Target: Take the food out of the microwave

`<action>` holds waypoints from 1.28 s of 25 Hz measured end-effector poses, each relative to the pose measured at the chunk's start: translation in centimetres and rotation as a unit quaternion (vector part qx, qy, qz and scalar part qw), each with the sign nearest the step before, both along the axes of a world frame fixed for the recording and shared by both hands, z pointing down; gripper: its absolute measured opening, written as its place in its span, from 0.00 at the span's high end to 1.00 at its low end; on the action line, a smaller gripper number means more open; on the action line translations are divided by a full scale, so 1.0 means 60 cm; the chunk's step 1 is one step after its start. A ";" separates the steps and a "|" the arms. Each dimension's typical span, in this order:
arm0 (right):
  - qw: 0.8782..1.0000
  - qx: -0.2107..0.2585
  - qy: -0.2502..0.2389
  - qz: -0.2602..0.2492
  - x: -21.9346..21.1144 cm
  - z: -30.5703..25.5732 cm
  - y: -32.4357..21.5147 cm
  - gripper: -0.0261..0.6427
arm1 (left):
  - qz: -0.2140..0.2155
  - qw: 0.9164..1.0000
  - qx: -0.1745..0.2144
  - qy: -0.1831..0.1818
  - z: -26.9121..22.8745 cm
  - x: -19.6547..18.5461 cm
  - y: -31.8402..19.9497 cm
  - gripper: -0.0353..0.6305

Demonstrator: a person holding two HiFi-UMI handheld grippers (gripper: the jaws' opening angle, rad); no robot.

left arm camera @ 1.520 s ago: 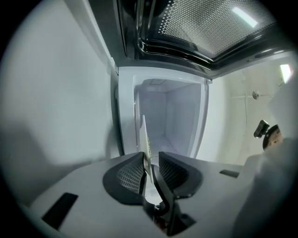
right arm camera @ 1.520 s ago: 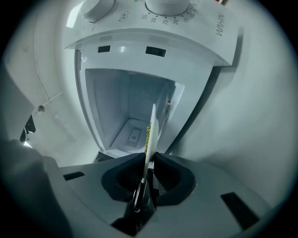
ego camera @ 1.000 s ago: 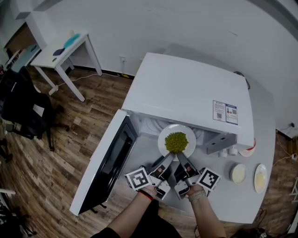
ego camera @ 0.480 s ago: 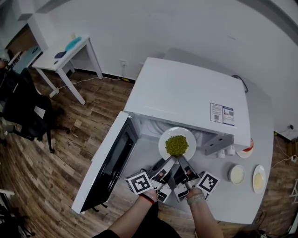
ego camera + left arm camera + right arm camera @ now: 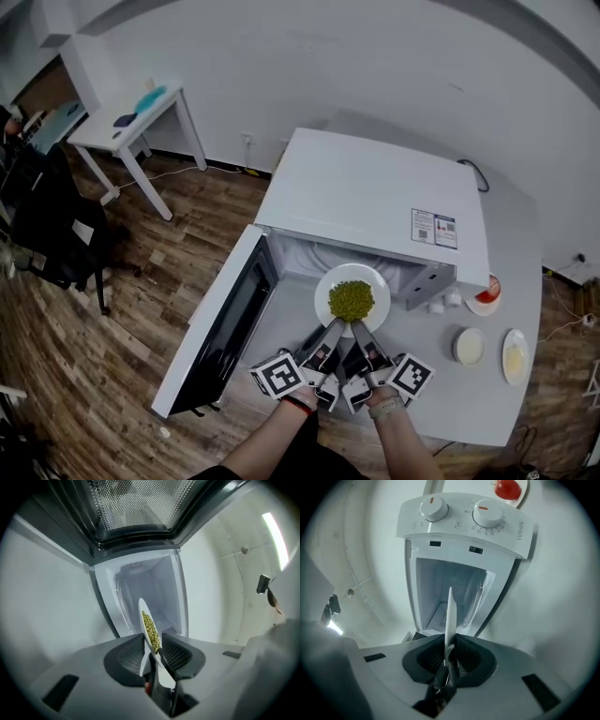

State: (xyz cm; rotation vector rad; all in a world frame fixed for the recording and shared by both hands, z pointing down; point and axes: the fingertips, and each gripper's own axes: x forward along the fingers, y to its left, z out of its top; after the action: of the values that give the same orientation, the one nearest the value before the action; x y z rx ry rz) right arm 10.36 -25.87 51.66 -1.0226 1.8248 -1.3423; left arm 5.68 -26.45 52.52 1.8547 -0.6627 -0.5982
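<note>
- Spreading under everything, the gray counter [image 5: 511,272] carries the white microwave [image 5: 375,197] on its far half.
- Its door [image 5: 225,319] hangs wide open to the left, baring the pale cavity.
- At the cavity mouth sits the white plate [image 5: 327,281], which I hold by its near rim, one gripper on each side.
- My left gripper [image 5: 335,325] has just been closing its fingers. They now pinch the rim at a narrow gap, with the plate tilted between the pads.
- My right gripper [image 5: 357,326], just beside it, has its fingers almost together, clamped on the thin rim seen edge-on.
- A heap of green peas [image 5: 352,300] fills the plate's middle.
- A small pale bowl [image 5: 468,346] rests on the counter to the right, well apart.
</note>
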 end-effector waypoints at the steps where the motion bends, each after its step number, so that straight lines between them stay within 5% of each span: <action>1: 1.000 0.001 0.001 0.002 0.000 -0.003 0.005 0.86 | -0.001 1.000 0.001 -0.002 -0.003 -0.001 0.005 0.78; 6: 1.000 0.004 0.003 0.009 -0.003 -0.020 0.037 0.86 | 0.000 1.000 0.001 -0.007 -0.018 -0.005 0.033 0.84; 32: 0.998 -0.047 0.023 0.022 -0.027 -0.016 0.229 0.86 | 0.027 0.997 -0.047 -0.046 -0.020 -0.031 0.220 0.85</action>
State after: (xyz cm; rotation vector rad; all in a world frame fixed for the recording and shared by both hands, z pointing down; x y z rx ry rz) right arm 8.75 -12.14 50.70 -1.1456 1.7769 -1.4008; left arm 3.85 -13.24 51.30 1.8150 -0.6870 -0.4403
